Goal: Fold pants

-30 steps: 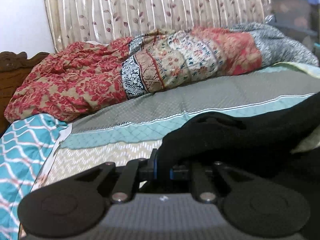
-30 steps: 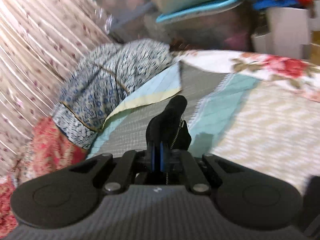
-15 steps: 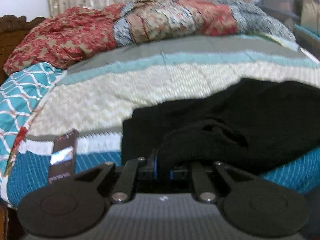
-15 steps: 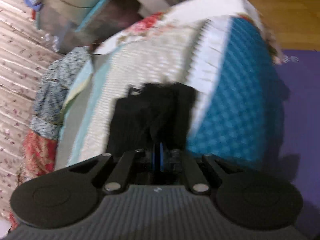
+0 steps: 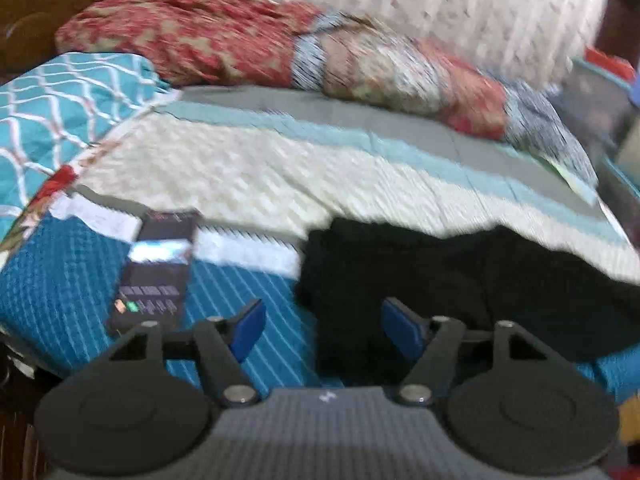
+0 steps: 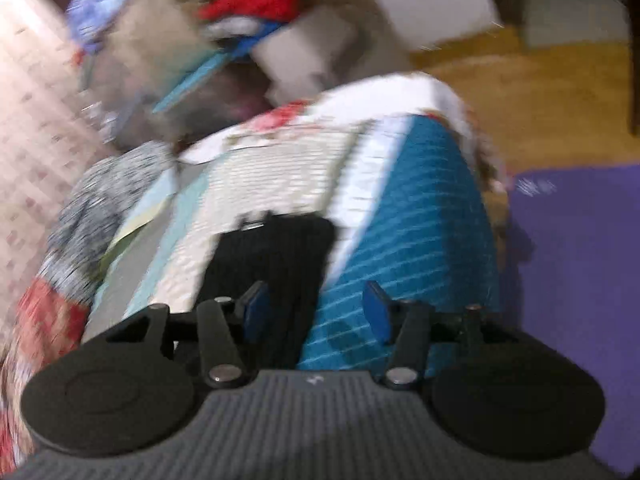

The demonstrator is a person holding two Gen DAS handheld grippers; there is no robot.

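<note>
In the left view the left gripper is spread wide and holds nothing, with the black pants lying on the near edge of the bed, right of a phone. In the right view the right gripper is equally wide and empty, the pants bunched just ahead at its left. Lying so close to the edge, the pants could slide off if a careless regrasp drags them nearer.

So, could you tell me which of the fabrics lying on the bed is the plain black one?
The pants, spread near the bed's front edge just ahead of the open left gripper. The heap along the far side is red floral, and the bedspread is striped.
</note>
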